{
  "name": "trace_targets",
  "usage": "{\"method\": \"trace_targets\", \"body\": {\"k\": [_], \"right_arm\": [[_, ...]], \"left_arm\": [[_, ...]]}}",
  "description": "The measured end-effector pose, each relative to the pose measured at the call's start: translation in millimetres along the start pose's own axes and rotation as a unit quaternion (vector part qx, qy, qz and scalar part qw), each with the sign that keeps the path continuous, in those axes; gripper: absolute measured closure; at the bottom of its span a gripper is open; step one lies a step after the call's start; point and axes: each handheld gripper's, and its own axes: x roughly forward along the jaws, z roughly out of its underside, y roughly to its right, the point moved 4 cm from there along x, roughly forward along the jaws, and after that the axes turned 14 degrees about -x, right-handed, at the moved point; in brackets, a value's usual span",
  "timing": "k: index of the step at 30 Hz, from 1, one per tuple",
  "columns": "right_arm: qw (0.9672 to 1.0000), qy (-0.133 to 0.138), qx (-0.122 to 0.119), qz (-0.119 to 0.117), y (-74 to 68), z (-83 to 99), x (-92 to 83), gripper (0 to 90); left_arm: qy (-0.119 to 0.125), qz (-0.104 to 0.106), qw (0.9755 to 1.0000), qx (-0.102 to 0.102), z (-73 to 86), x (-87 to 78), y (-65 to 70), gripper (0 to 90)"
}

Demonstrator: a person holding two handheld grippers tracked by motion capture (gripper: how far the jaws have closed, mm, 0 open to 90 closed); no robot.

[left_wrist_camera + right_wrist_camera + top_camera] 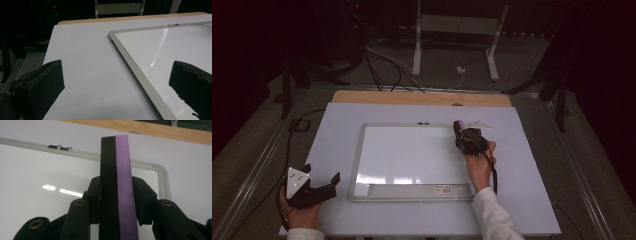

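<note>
table (532, 200) margins flank whiteboard (412, 155); eraser (117, 190) near corner.

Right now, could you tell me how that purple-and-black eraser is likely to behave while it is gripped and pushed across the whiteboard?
The eraser, clamped in the right gripper, looks like light foam, so it may give slightly. Its black felt side should slide easily over the glossy whiteboard.

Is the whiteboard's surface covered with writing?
No: the whiteboard is blank white, showing just light glare, while the right gripper clamps the eraser above it.
</note>
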Motion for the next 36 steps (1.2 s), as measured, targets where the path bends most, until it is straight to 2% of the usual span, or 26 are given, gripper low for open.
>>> {"method": "trace_targets", "body": {"k": [10,20,26,36], "right_arm": [[0.9995,-0.018,0.024,0.007,11.5,10.8,6.4,63.1],[0.9980,-0.037,0.043,0.028,22.5,20.7,12.6,63.1],[0.9966,-0.041,0.065,0.031,27.8,25.2,15.3,63.2],[0.9959,-0.042,0.070,0.039,30.1,26.1,17.4,63.3]], "left_arm": [[-0.001,0.001,1.0000,0.001,0.3,0.6,0.1,0.6],[-0.002,0.000,1.0000,0.002,0.5,0.8,0.2,0.6],[-0.001,0.000,1.0000,0.001,0.5,0.7,0.2,0.6],[-0.001,0.000,1.0000,0.001,0.2,0.0,0.2,0.6]]}}
